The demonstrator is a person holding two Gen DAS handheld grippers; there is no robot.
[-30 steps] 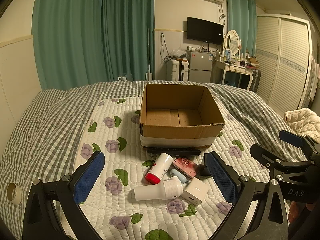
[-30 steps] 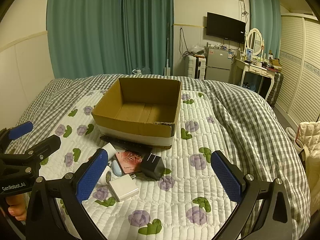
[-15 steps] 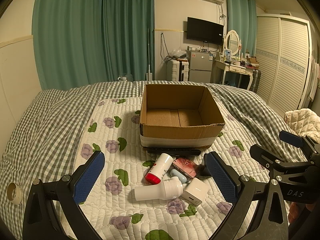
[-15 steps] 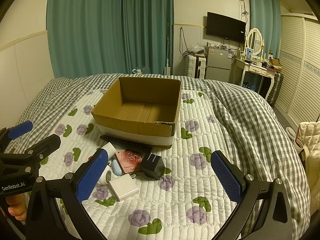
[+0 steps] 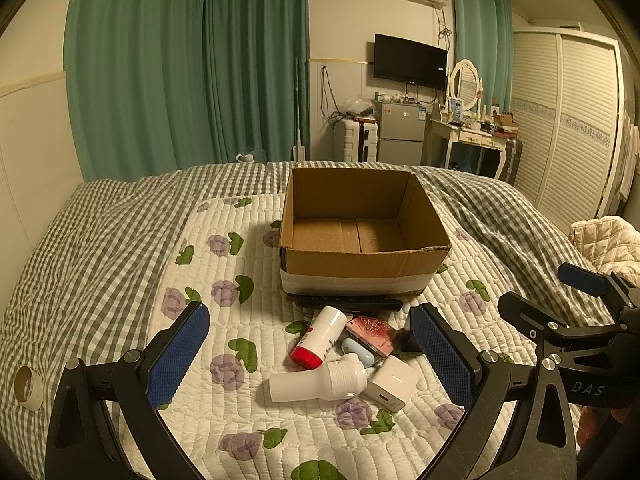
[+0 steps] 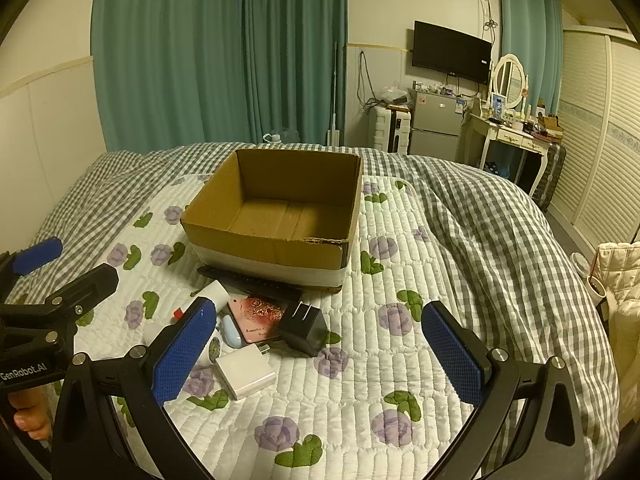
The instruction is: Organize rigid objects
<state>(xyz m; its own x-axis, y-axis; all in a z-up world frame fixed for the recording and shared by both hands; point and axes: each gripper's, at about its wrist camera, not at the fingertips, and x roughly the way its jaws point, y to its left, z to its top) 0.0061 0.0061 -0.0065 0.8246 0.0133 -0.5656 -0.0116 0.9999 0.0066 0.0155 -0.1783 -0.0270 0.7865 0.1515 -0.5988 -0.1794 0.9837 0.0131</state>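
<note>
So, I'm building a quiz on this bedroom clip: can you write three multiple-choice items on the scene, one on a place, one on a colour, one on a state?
1. Where does the black remote lie?
A. inside the box
B. on the quilt against the box's near wall
C. on the dressing table

2. What colour is the cap of the tube?
A. red
B. green
C. yellow

3. What state is the cardboard box in?
A. taped shut
B. open and full
C. open with nothing inside

Answers:
1 B: the remote lies along the foot of the box's front wall.
2 A: the tube's near end is red.
3 C: both views show the bare cardboard floor; the charger, plug and bottle lie outside, and both hand-held grippers, left and right, are open with nothing between their pads.
</note>
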